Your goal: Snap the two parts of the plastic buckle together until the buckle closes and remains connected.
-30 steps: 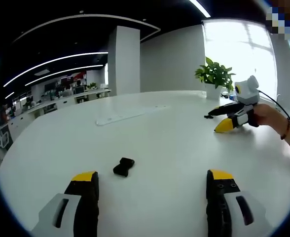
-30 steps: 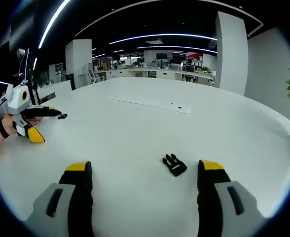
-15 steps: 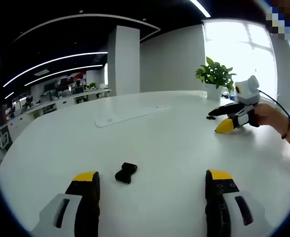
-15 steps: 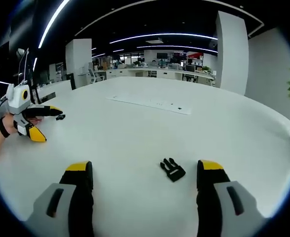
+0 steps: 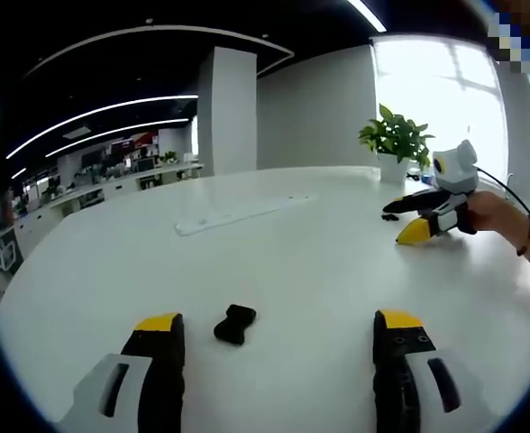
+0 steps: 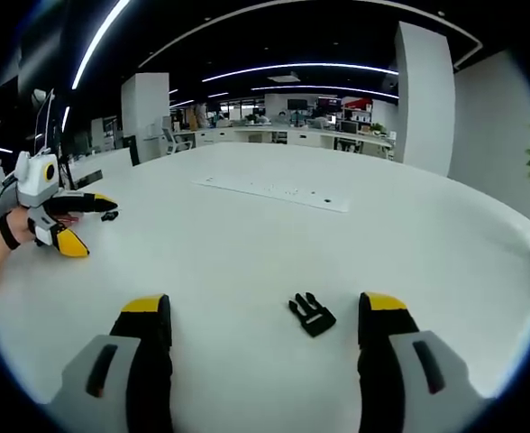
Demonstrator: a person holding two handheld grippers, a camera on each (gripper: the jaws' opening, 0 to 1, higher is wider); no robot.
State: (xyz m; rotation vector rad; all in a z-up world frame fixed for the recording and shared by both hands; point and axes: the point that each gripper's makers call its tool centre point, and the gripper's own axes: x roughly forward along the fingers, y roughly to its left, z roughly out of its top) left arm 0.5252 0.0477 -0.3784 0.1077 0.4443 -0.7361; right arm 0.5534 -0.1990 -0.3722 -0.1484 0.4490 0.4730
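Both grippers, left (image 5: 276, 332) and right (image 6: 265, 316), gape empty over two separate buckle halves (image 5: 234, 324) (image 6: 311, 314) on one table (image 5: 319, 253)

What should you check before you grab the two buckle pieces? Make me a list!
1. Left gripper open: ok, jaws stand wide apart.
2. Right gripper open: ok, jaws wide apart too.
3. Socket piece between the left jaws: ok, though it lies nearer the left-hand jaw.
4. Pronged piece between the right jaws: ok, but close to the right-hand jaw.
5. Both pieces lying free on the white table: ok, nothing touches them.
6. Prongs facing the socket's opening: cannot tell, the pieces lie far apart.
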